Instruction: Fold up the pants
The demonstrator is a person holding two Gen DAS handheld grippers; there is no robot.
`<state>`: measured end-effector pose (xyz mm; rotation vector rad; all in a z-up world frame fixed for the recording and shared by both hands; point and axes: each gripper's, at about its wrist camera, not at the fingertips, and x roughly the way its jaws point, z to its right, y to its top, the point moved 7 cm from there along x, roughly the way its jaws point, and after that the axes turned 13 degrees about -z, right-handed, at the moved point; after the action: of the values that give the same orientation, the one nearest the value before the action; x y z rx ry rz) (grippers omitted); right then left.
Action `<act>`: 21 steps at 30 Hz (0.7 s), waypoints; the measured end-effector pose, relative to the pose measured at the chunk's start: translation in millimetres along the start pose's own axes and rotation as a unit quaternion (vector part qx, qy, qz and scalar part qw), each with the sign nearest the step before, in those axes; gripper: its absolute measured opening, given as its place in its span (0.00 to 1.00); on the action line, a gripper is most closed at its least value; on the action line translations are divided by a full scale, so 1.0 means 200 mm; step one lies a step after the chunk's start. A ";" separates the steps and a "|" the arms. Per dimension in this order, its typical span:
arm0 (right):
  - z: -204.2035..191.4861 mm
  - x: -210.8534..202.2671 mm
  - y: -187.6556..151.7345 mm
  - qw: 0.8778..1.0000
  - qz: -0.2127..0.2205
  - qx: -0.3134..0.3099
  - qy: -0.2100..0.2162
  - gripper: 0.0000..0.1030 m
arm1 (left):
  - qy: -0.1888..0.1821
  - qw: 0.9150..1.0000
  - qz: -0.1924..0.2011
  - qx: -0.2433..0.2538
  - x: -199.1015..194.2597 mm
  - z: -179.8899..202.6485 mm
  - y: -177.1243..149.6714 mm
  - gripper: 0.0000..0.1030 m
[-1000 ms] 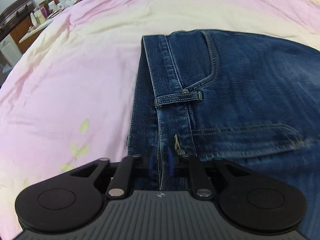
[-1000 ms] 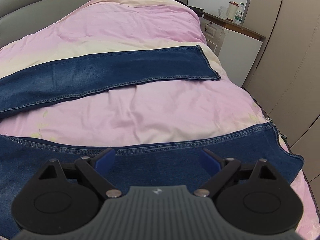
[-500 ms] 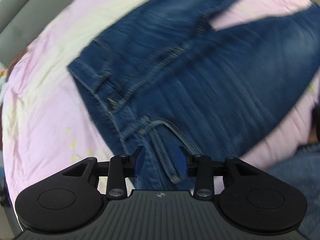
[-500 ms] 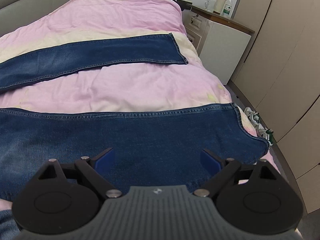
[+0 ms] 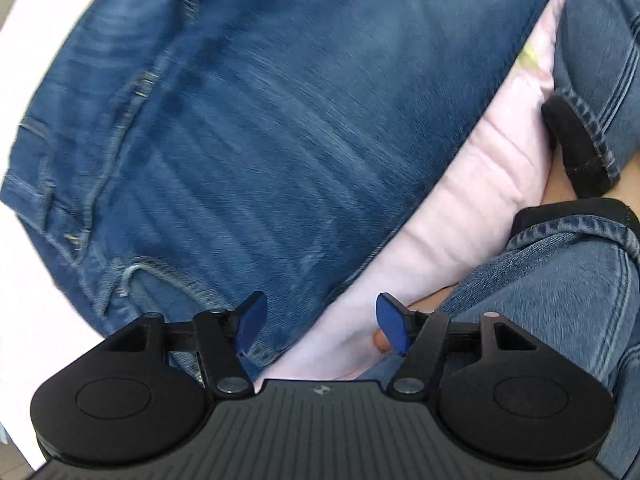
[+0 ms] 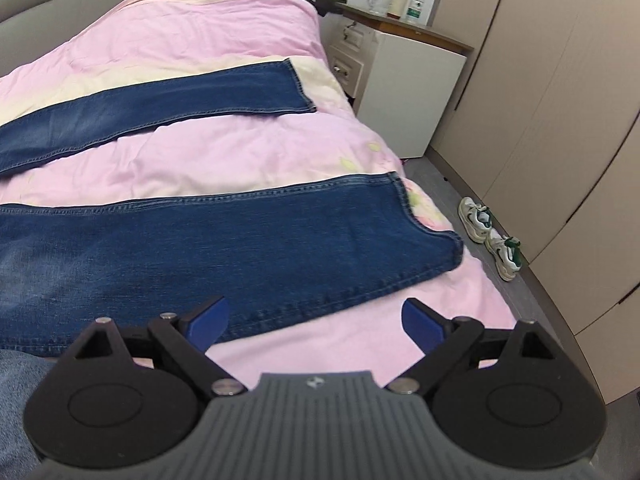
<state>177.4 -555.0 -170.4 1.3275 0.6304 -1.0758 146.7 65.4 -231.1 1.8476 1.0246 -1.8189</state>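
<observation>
jeans spread open on the bed, both grippers free of them

the pants (image 6: 168,240) lie flat on the pink duvet (image 6: 224,160) of the bed, their two legs spread apart with a strip of duvet between them. the far leg runs toward the bed's right edge and ends short of it; the near leg lies along the near edge, and its hem reaches the near right corner, where the cloth dips over the side. in the left wrist view the waist and seat of the pants (image 5: 248,128) fill the frame, blurred, with the waistband and a belt loop at the left

the left gripper (image 5: 322,324) points down at the duvet's near edge, its jaws opening, with only duvet and the rim of the denim beneath them and nothing pinched. the person's own jean-clad legs (image 5: 560,300) show at the right of that view

the right gripper (image 6: 316,322) hangs above the near edge with its jaws wide apart, holding nothing, the near leg just beyond its blue pads (image 6: 208,320)

a nightstand (image 6: 400,80) stands past the bed's far right corner, and a pair of sneakers (image 6: 490,236) lies on the floor
</observation>
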 end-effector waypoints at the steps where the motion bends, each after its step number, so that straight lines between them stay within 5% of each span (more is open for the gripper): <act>1: 0.01 0.00 -0.01 1.000 0.001 0.001 -0.002 0.89 | -0.001 1.000 -0.006 -0.002 0.02 0.01 0.02 0.71; 6: 0.05 0.03 -0.05 1.000 -0.011 -0.019 -0.008 0.89 | 0.033 0.999 -0.042 0.001 0.17 0.09 0.08 0.70; 11: 0.04 0.12 -0.07 0.991 -0.019 -0.127 -0.022 0.89 | 0.094 0.994 -0.064 0.004 0.20 0.15 0.08 0.63; 14: 0.00 0.18 -0.09 0.972 -0.016 -0.228 -0.054 0.86 | 0.146 0.988 -0.054 0.003 0.19 0.20 0.05 0.42; 17: -0.04 0.28 -0.11 0.942 -0.016 -0.323 -0.090 0.83 | 0.160 0.986 -0.033 -0.016 0.16 0.21 0.01 0.22; 21: -0.07 0.42 -0.10 0.911 -0.007 -0.390 -0.130 0.70 | 0.162 0.984 0.009 -0.068 0.07 0.19 -0.04 0.16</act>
<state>197.9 -561.7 -254.7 0.4758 0.7587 -0.8475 113.3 47.6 -246.8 2.1033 1.2023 -1.4253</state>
